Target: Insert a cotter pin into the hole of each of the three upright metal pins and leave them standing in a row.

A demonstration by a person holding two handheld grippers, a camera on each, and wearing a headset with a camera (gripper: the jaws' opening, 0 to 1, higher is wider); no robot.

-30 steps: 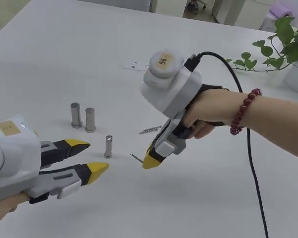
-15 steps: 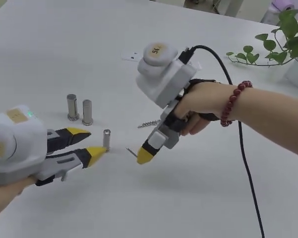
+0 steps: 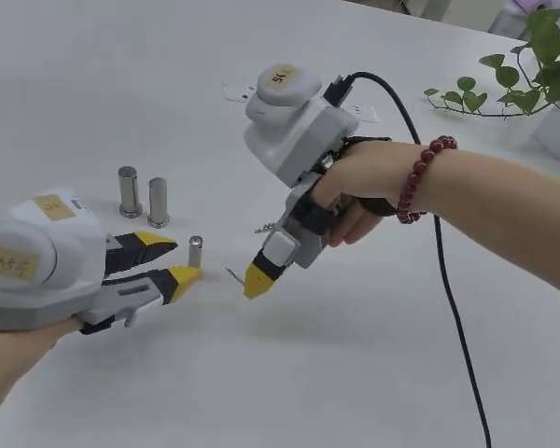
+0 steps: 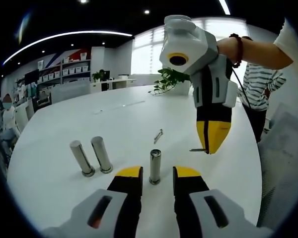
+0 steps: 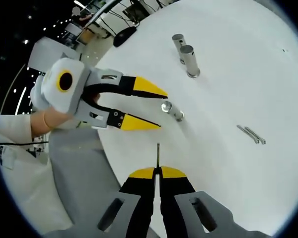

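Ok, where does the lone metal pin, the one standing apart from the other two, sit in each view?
Head view: lone pin left of centre, just beyond the left gripper tips.
Left gripper view: lone pin lower centre, just ahead of the gap between that view's own jaws.
Right gripper view: lone pin near centre, beside the left gripper's yellow tips.
Shared landmark: the pair of pins standing close together.

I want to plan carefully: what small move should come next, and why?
Probably shut the left gripper on the nearest metal pin: it stands between the open jaws, and the right gripper holds a cotter pin ready nearby.
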